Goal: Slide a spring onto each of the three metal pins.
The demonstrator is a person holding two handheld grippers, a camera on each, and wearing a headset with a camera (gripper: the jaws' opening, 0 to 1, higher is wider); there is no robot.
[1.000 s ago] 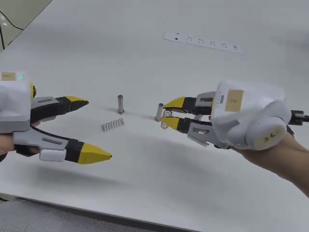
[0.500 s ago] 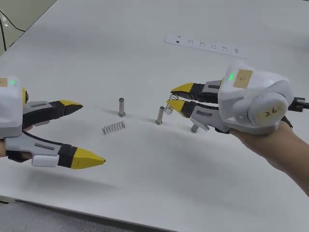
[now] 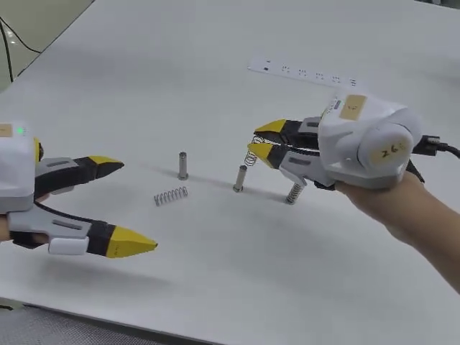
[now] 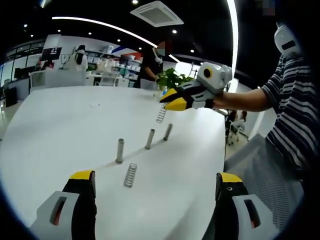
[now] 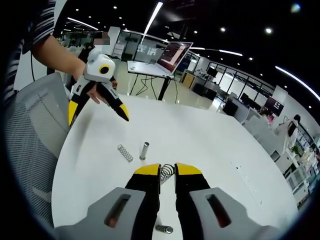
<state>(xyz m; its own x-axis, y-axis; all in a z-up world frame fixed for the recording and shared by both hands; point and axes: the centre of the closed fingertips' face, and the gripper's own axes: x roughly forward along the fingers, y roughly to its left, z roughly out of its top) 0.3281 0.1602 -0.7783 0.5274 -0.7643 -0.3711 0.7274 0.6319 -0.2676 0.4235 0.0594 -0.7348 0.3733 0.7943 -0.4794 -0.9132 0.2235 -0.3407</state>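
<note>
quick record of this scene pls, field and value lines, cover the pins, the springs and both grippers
left hand-held gripper: open, holding nothing
right hand-held gripper: shut on held spring
held spring: in the air near middle pin, not on it
left pin: standing, bare
middle pin: standing, bare
right pin: spring already on it
loose spring: lying on table
power strip: far side of table

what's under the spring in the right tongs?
A bare upright pin stands on the table almost beneath the spring, not yet inside it. The right tongs cover the spring's upper end.
</note>
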